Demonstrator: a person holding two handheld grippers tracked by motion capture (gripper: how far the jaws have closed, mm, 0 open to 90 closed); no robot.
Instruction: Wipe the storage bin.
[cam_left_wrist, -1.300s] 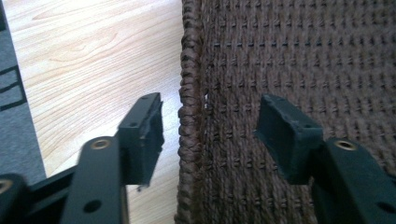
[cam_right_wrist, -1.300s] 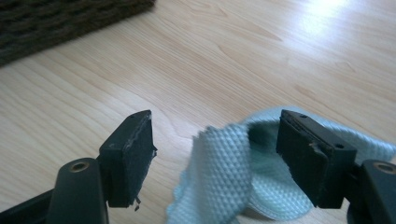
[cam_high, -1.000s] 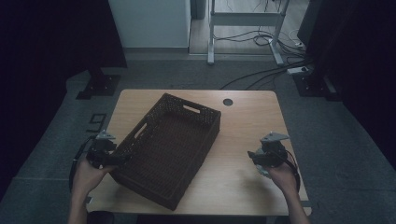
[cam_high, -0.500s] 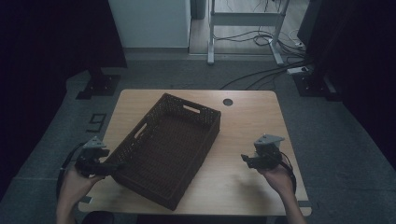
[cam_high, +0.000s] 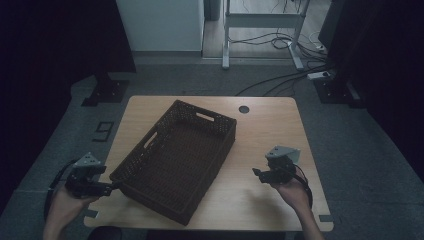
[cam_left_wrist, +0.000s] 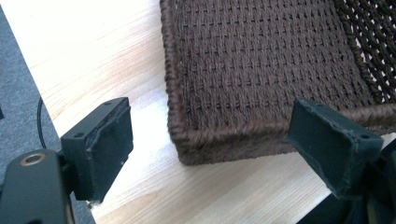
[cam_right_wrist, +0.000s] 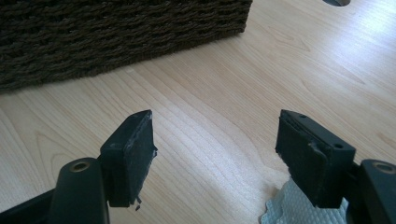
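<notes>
A dark brown woven basket (cam_high: 176, 159) lies empty and askew on the wooden table (cam_high: 270, 132). My left gripper (cam_high: 110, 188) hangs off the table's left edge and points at the basket's near left corner (cam_left_wrist: 187, 140). Its jaws have just been opening and are open, with the corner just ahead in the gap and neither pad touching it. My right gripper (cam_high: 257, 173) hovers over bare wood right of the basket. It is open (cam_right_wrist: 215, 149) with nothing between its fingers. The basket's side wall (cam_right_wrist: 116, 37) stands ahead of it.
A round cable hole (cam_high: 243, 109) sits near the table's far edge. A pale mesh patch (cam_right_wrist: 285, 207) lies under the right gripper's right jaw. Beyond the table stand a white cabinet (cam_high: 160, 25) and a metal frame (cam_high: 260, 30), with cables on the grey floor.
My left gripper has drawn back from the basket's left rim, outward and toward the table's near left corner. My right gripper has shifted slightly left. The basket has stayed put.
</notes>
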